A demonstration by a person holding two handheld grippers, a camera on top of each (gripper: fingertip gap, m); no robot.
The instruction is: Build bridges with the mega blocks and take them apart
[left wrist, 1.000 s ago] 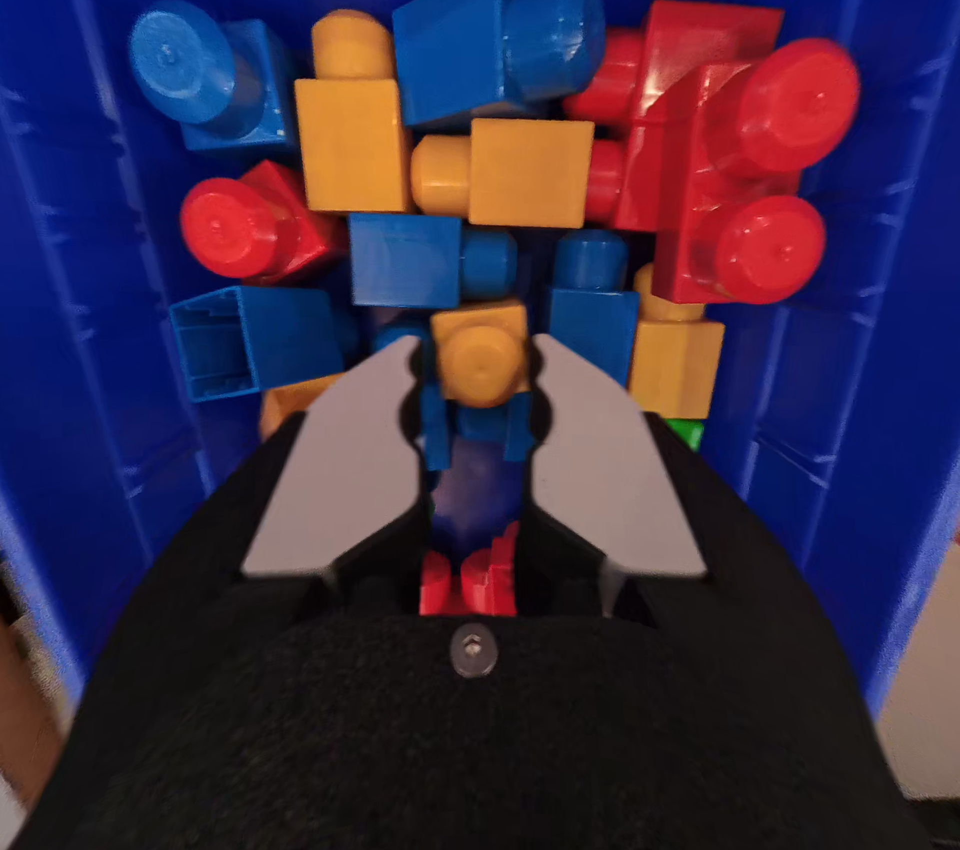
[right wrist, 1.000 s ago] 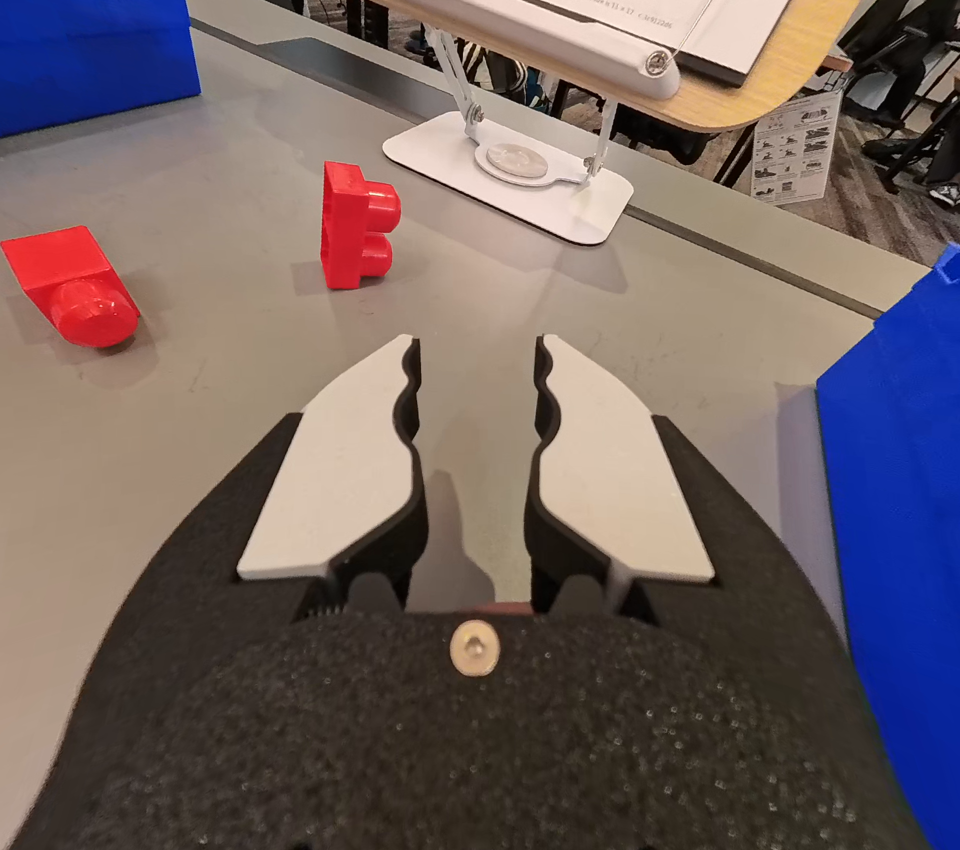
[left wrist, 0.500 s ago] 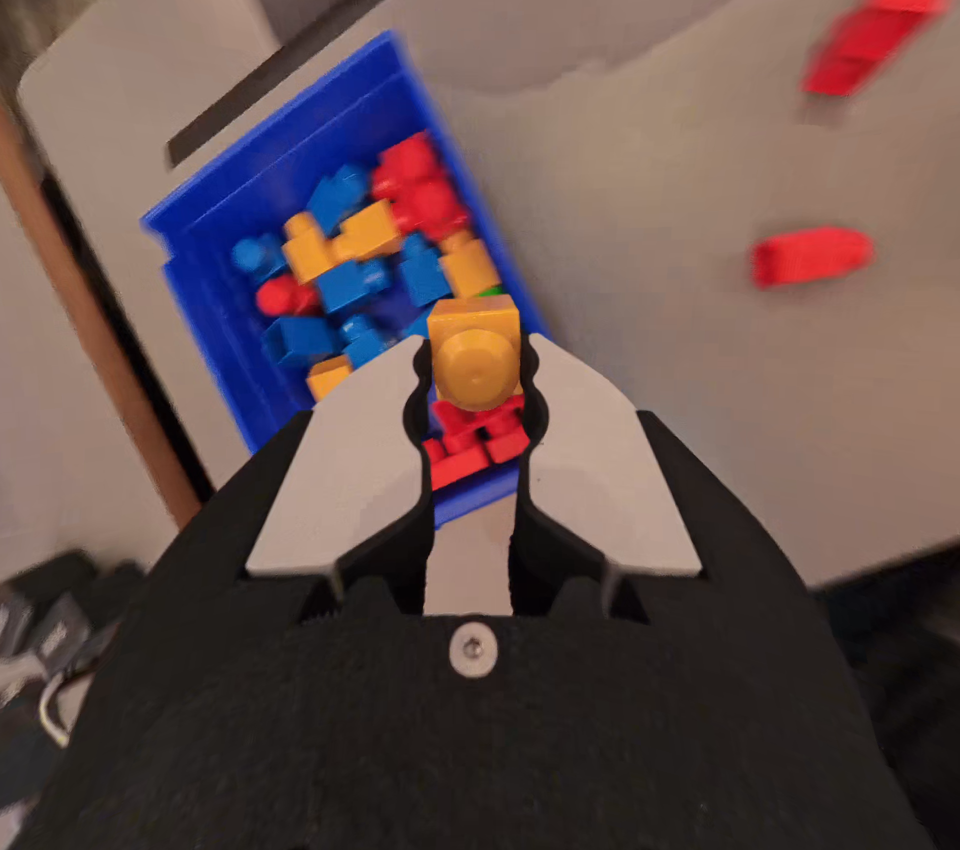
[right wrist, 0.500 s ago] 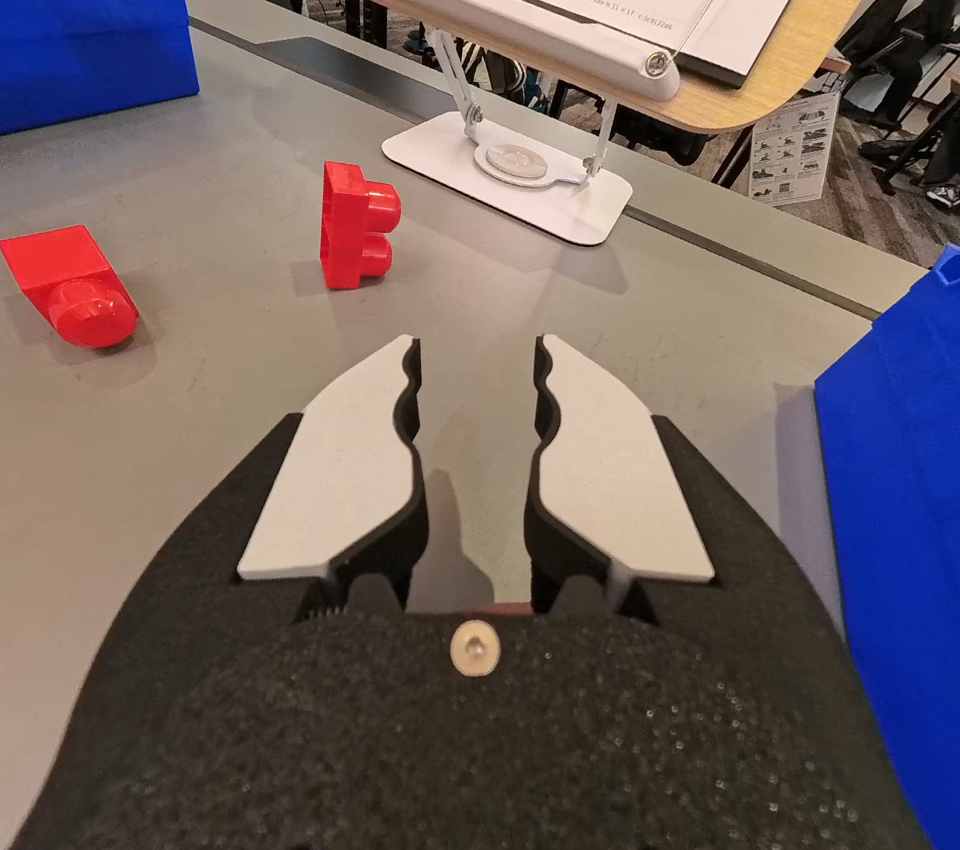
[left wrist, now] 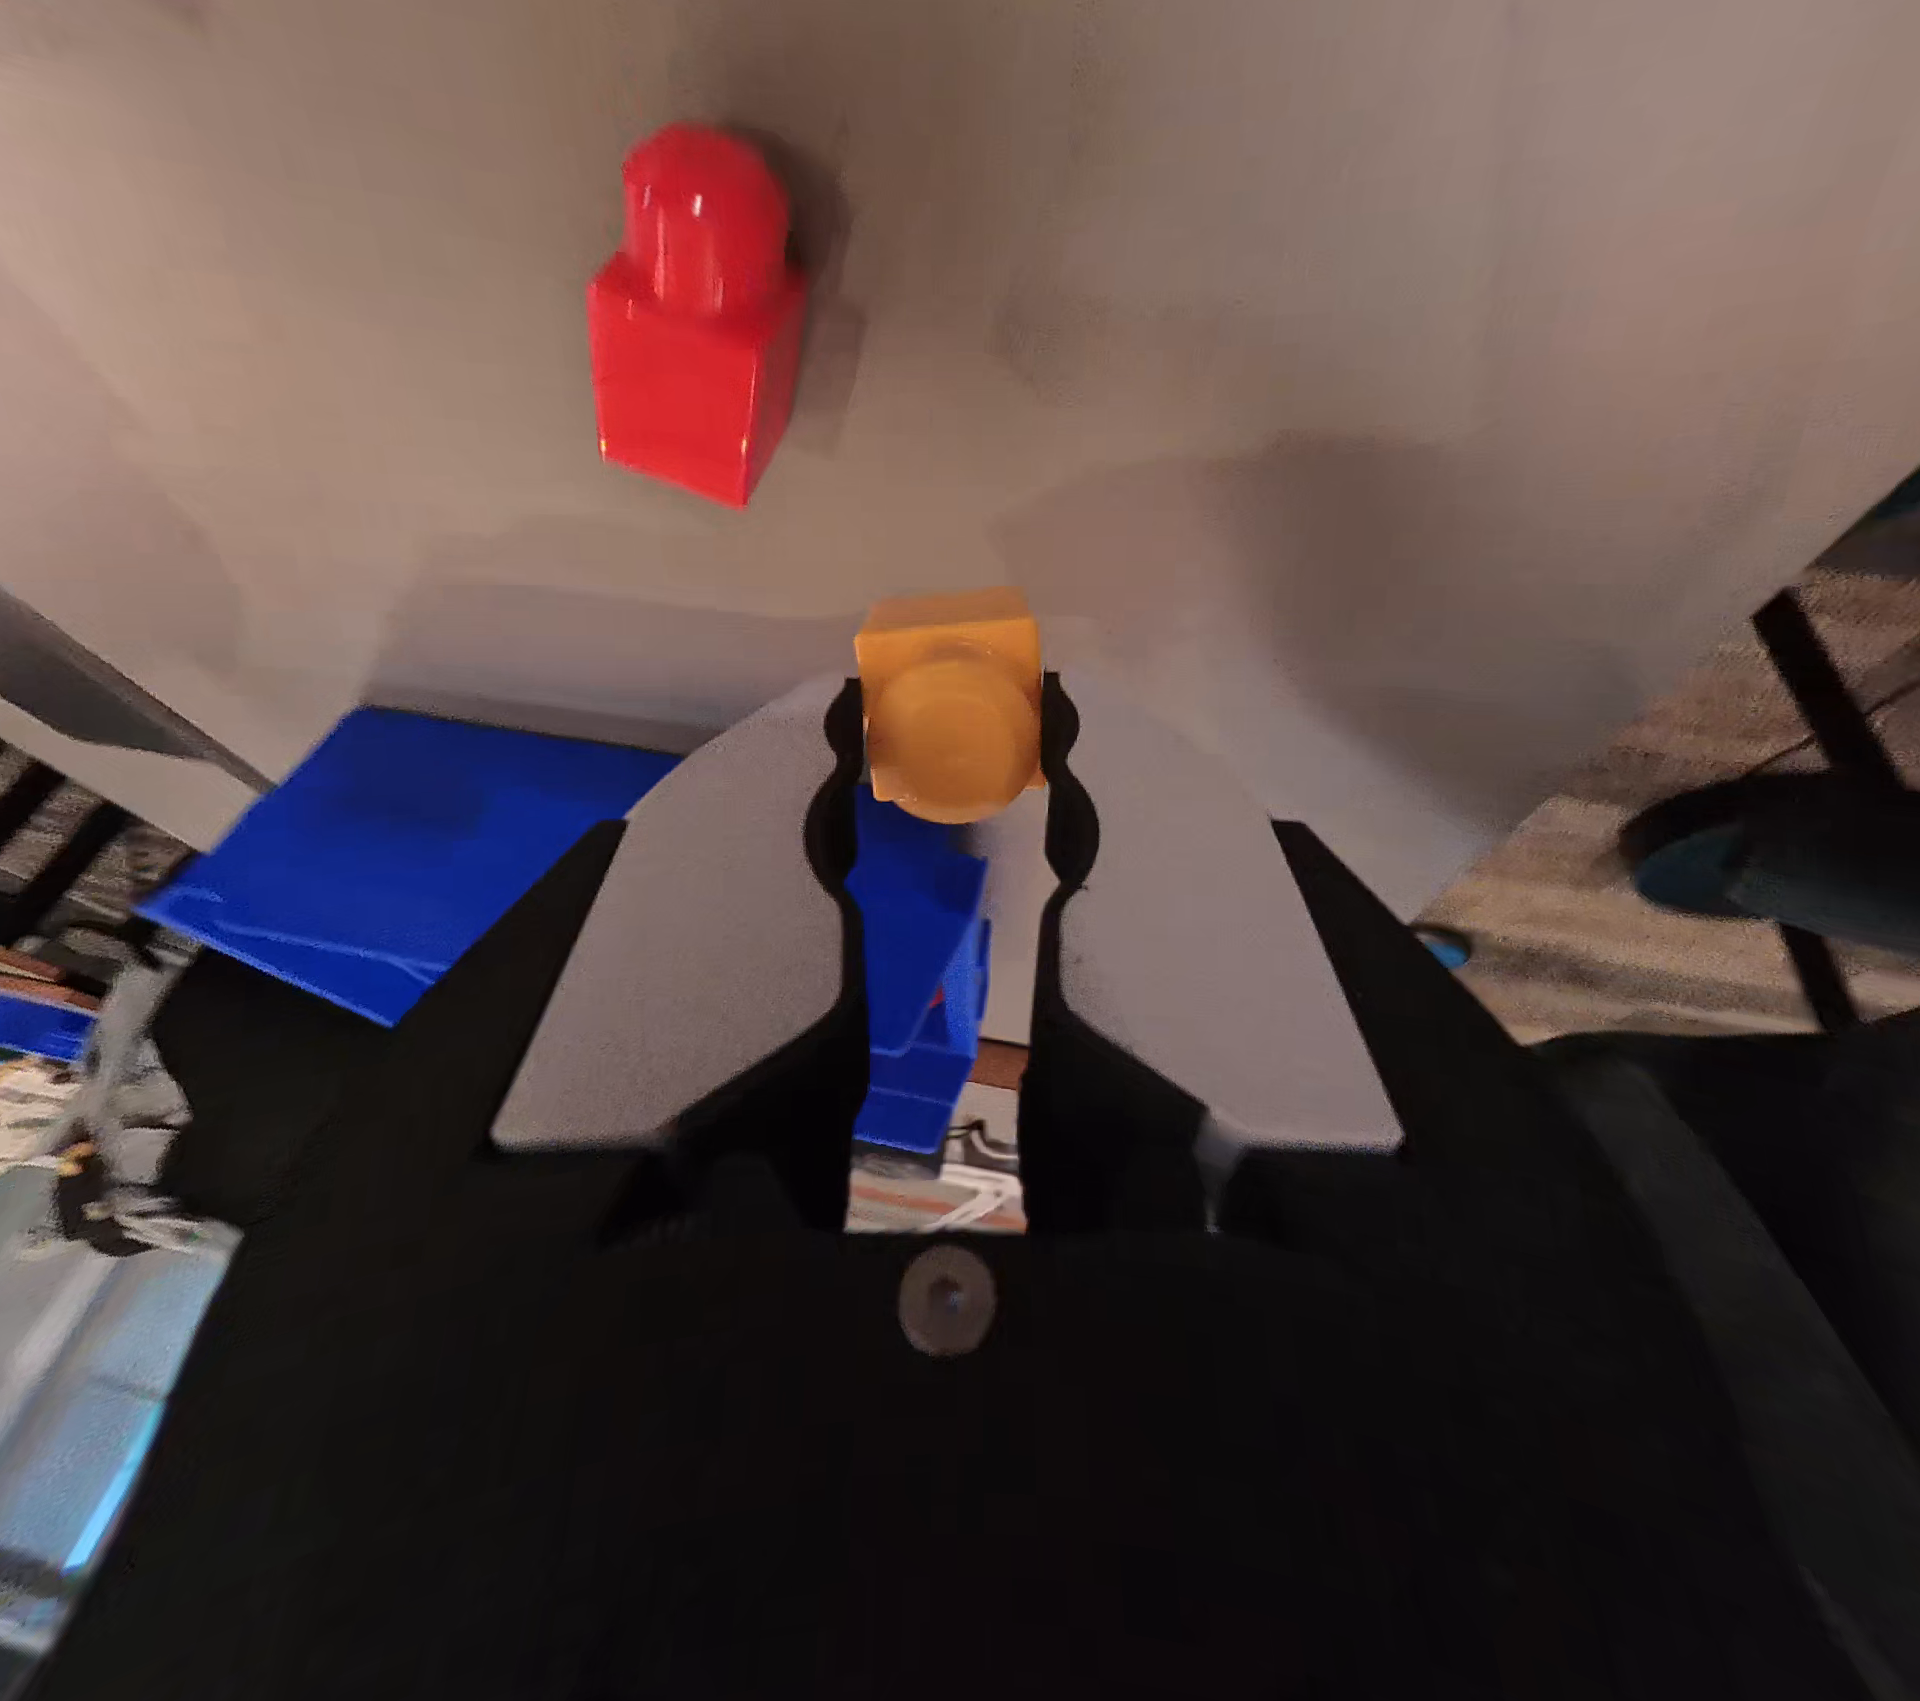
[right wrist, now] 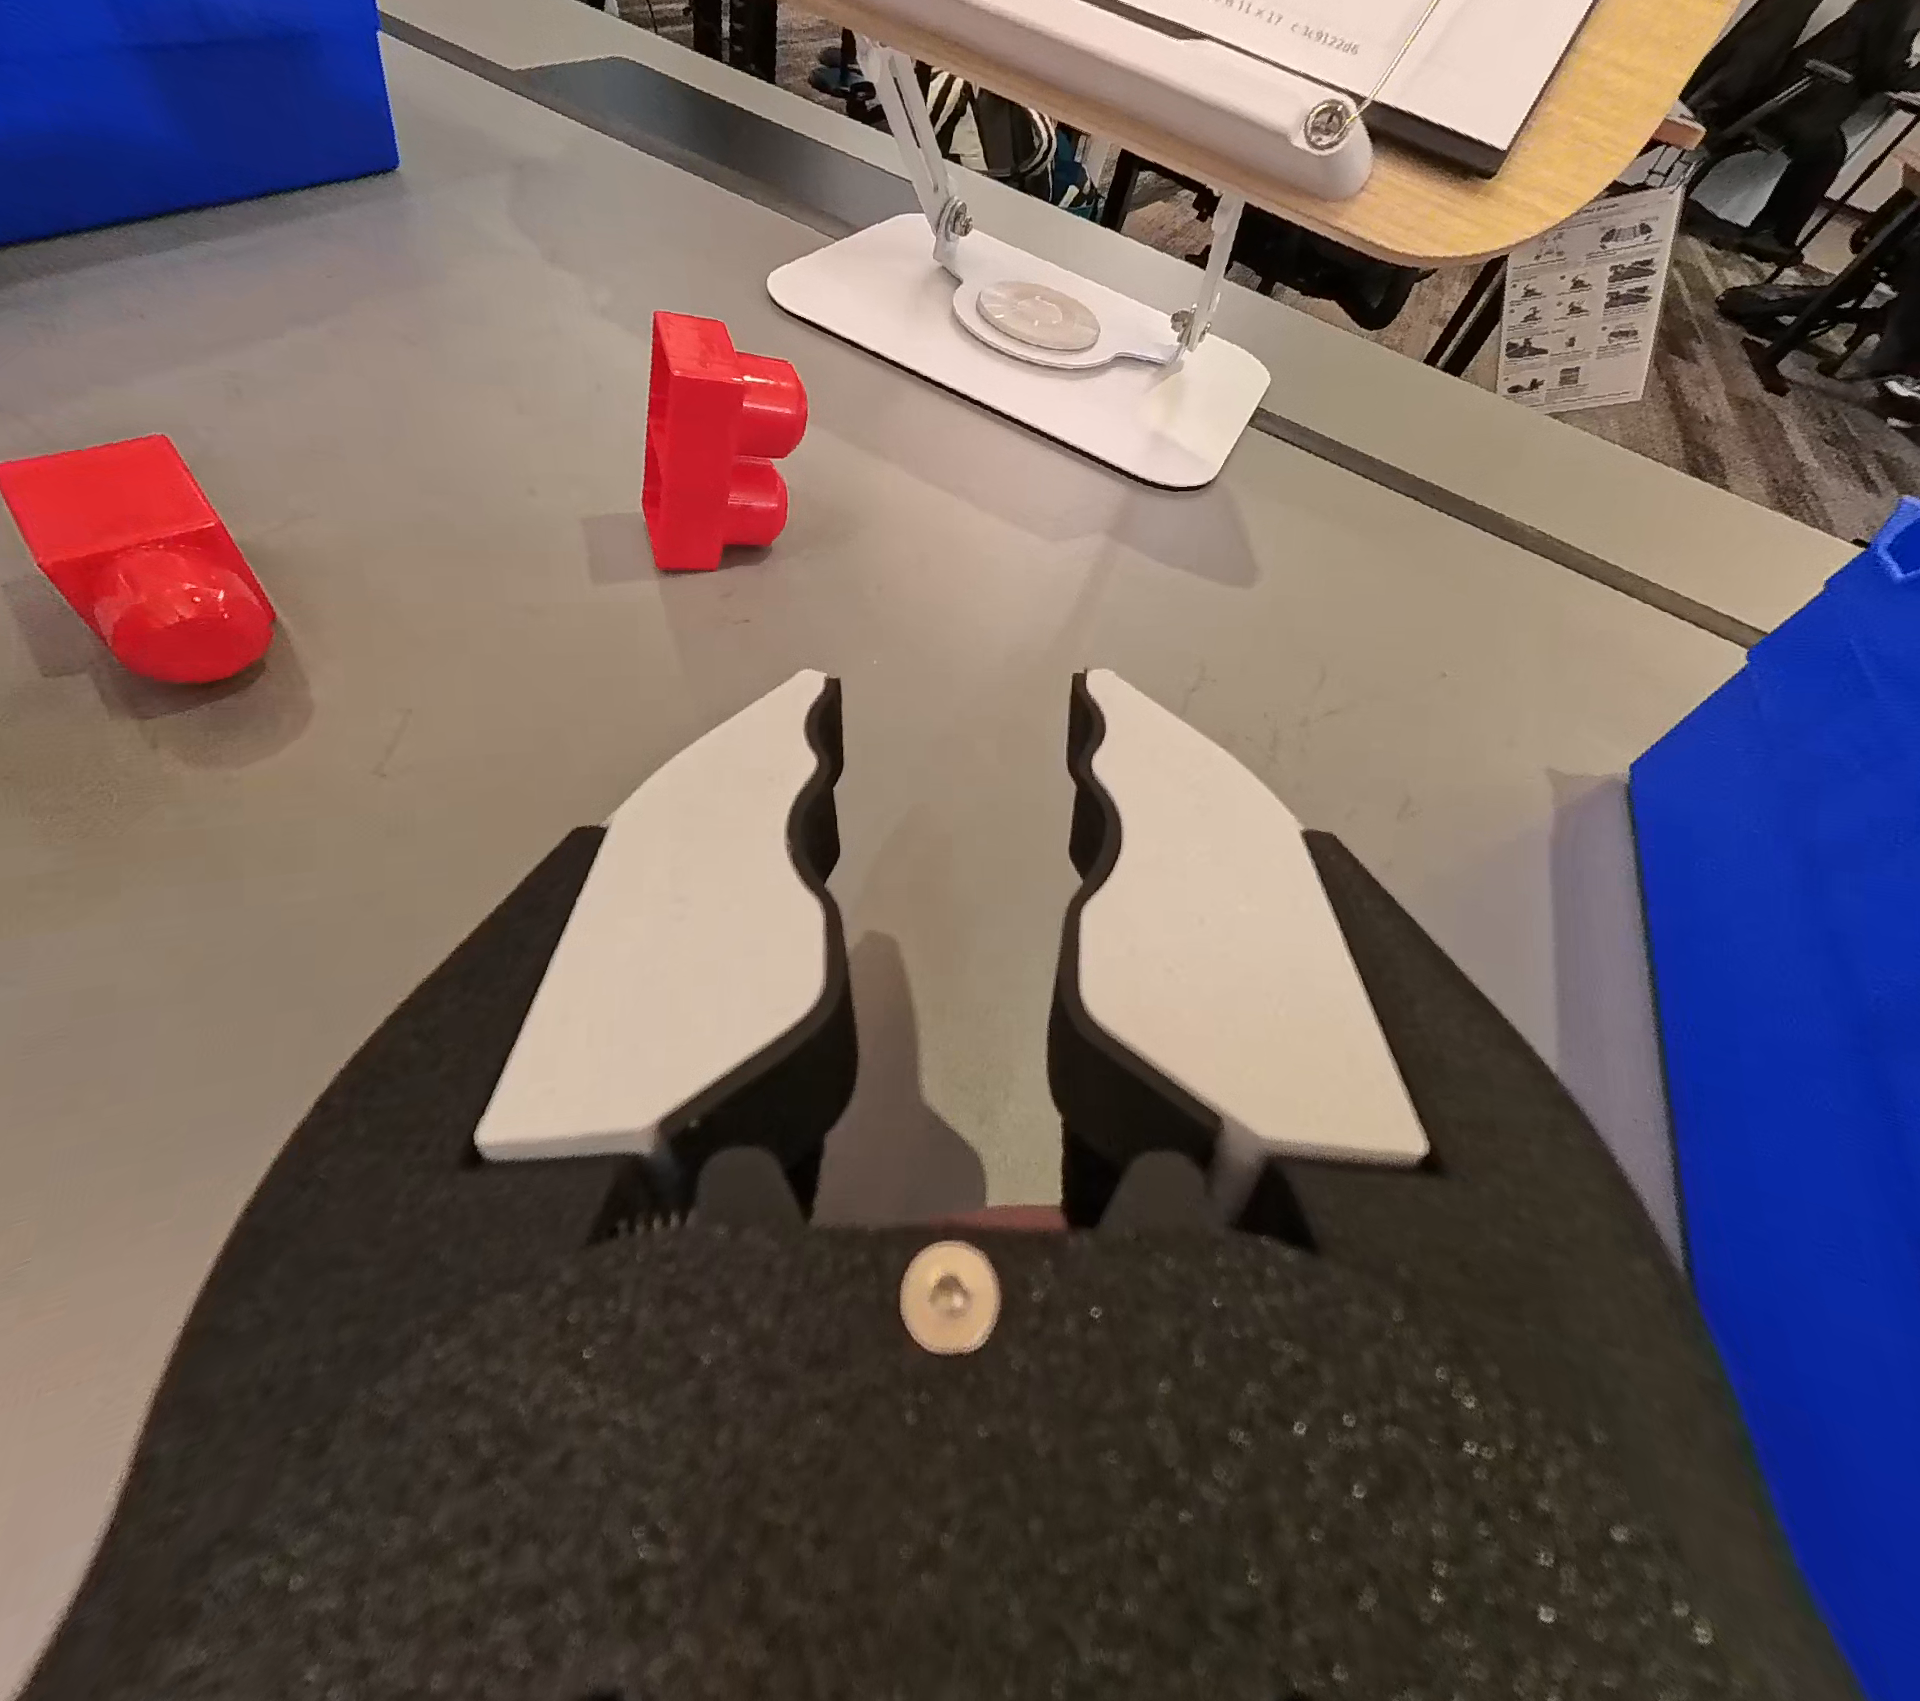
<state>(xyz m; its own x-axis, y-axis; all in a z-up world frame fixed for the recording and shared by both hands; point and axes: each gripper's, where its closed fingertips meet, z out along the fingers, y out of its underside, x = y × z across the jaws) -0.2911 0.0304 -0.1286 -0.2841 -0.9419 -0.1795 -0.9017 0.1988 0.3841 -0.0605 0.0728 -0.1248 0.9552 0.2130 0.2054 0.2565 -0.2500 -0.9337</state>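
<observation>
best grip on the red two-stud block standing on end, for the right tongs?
Pinch the red two-stud block across its flat body, coming from above. It stands on end with both studs pointing sideways toward the stand base, so the flat faces are exposed. The right tongs are open, empty.

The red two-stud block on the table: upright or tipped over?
Tipped. The red two-stud block lies on its side on the table, studs pointing sideways.
</observation>
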